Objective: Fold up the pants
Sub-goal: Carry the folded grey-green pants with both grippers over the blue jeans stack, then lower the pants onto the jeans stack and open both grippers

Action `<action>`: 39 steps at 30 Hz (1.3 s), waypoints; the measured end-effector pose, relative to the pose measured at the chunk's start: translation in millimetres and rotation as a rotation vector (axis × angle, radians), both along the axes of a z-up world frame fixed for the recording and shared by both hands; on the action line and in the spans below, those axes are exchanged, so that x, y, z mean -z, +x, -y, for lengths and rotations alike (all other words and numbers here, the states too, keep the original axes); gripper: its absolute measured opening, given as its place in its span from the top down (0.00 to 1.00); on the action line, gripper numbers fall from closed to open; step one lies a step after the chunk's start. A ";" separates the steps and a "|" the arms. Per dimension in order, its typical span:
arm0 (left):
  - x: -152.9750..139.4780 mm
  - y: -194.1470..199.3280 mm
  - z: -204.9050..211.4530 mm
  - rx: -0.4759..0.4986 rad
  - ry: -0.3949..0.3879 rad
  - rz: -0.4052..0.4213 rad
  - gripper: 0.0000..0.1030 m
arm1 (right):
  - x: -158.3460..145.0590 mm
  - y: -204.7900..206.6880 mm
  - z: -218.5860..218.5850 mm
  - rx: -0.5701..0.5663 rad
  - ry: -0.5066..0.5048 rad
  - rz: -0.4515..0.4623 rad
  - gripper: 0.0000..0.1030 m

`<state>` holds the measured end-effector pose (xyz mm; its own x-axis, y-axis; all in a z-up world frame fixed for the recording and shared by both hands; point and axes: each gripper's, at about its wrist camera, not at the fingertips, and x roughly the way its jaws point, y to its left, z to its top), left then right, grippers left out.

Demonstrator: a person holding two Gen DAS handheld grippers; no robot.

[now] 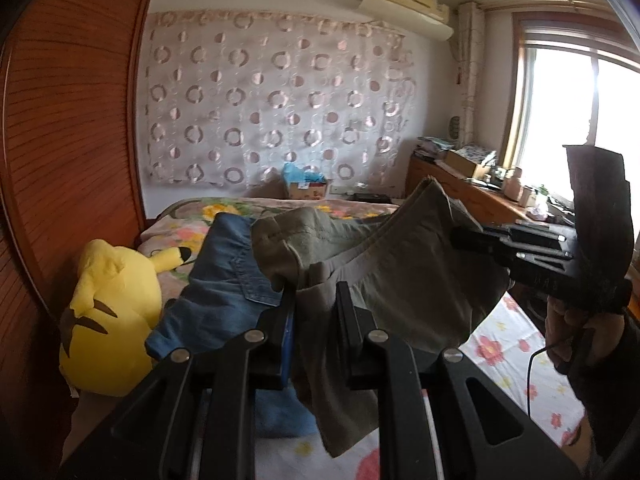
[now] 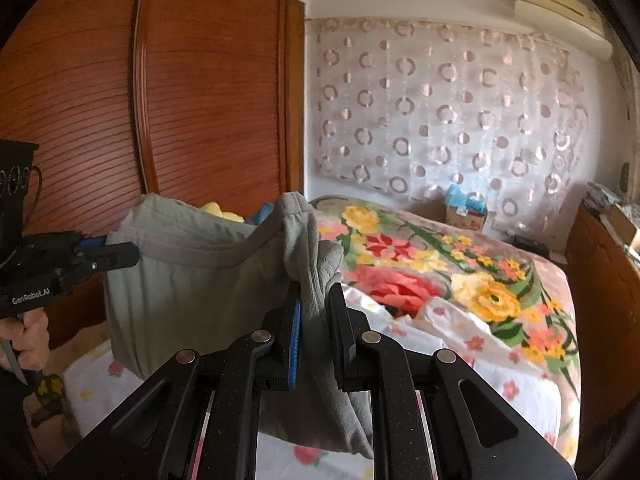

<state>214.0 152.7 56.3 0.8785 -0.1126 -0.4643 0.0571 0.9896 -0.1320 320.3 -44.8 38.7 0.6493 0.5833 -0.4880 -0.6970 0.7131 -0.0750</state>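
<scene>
Floral bed (image 2: 500,280) below, wooden wardrobe (image 2: 208,80) behind. Olive pants (image 1: 380,264) held aloft, stretched between left gripper (image 1: 314,292) and right gripper (image 2: 316,300), both clamped on waistband. Jeans (image 1: 224,280) beside plush toy (image 1: 108,312).

Yellow plush toy (image 1: 108,312) beside blue jeans (image 1: 224,280) on floral bedspread (image 2: 460,280)

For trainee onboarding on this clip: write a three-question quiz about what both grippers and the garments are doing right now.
1. True or false: both grippers are shut on the olive pants.
2. Which garment lies behind the pants? A jeans B towel C shirt
3. What sits left of the jeans?

Key:
1. True; the left gripper and right gripper each pinch the cloth, holding it above the bed.
2. A
3. Yellow plush toy.
</scene>
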 end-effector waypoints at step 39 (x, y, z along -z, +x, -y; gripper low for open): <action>73.3 3.7 -62.2 -0.278 -0.073 -0.043 0.64 | 40.3 125.8 -166.4 -0.197 -0.053 -0.129 0.72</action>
<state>217.7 214.9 -17.0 0.8598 0.0956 -0.5016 -0.2227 0.9542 -0.1998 446.1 121.6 -1.6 0.4557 0.6637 -0.5931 -0.8284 0.5600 -0.0099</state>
